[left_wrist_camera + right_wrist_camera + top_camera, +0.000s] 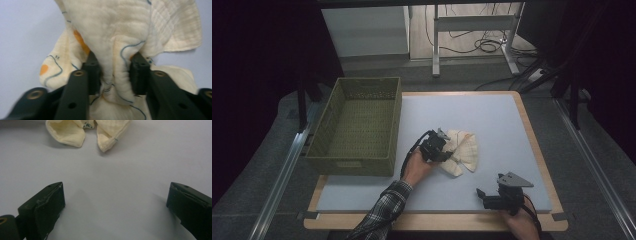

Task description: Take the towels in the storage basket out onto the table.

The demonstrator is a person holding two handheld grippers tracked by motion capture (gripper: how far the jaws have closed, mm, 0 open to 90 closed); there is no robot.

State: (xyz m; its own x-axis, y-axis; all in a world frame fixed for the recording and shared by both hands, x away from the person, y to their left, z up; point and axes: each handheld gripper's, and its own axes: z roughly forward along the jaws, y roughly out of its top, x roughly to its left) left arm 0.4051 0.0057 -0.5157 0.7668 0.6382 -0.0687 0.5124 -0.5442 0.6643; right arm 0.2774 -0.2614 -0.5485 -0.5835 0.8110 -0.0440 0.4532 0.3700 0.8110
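Note:
A cream cloth (464, 150) with orange and blue print lies crumpled on the grey mat (492, 115), just right of the mat's middle. My left gripper (447, 151) points down into its left edge. In the left gripper view a puffy fold of the cloth (120, 30) stands between the two black pads (93, 72), which flank it loosely without squeezing it, so the left gripper (115, 62) is open. My right gripper (487, 195) rests low near the mat's front right, facing the cloth (67, 130). Its jaws are spread wide, and the right gripper (115, 195) has only bare mat between them.
An olive woven basket (357, 160) stands on the left side of the table, beside the left hand, with nothing visible inside it. The mat lies on a wooden board (537, 145). Beyond the table are desk legs and cables on the floor.

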